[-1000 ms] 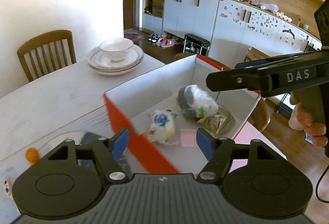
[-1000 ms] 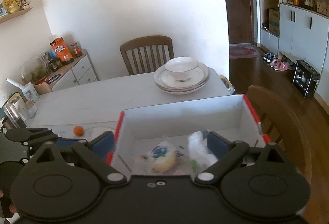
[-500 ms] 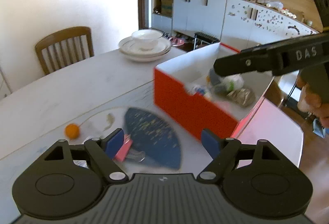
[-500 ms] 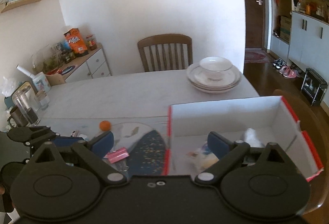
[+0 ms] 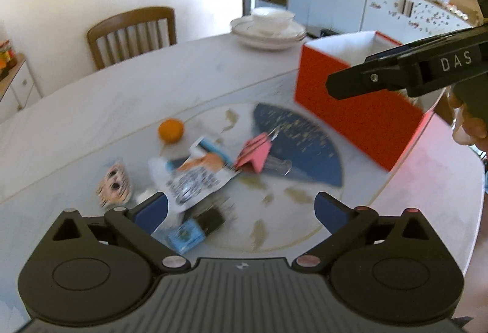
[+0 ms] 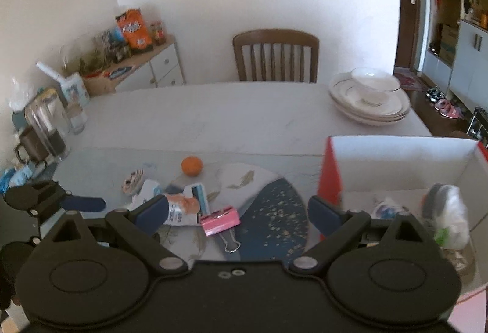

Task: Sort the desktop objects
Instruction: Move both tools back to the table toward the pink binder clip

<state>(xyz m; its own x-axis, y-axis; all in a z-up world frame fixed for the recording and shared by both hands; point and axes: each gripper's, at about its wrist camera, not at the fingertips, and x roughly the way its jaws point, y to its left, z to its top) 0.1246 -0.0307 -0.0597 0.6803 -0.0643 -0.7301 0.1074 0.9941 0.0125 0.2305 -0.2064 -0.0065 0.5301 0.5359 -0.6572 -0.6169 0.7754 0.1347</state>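
Observation:
Loose objects lie on the table: a pink binder clip [image 5: 254, 153] [image 6: 220, 220], a white printed packet [image 5: 195, 177] [image 6: 180, 209], an orange fruit [image 5: 170, 129] [image 6: 191, 165], a small doll face [image 5: 114, 184] and a small blue box [image 5: 185, 235]. A red box with a white inside [image 5: 353, 107] [image 6: 331, 174] stands to the right and holds several items, among them a plastic-wrapped one [image 6: 448, 217]. My left gripper [image 5: 241, 211] is open and empty above the pile. My right gripper [image 6: 236, 212] is open and empty above the clip; its arm shows in the left wrist view [image 5: 405, 73].
Stacked white plates with a bowl [image 5: 268, 27] [image 6: 370, 98] stand at the table's far side. A wooden chair [image 6: 276, 55] is behind the table. A glass jug and a mug [image 6: 42, 128] stand at the left edge. A blue and white mat [image 5: 299, 143] lies under the objects.
Both grippers have swung left, away from the red box and over the loose objects on the mat. Both stay open and empty.

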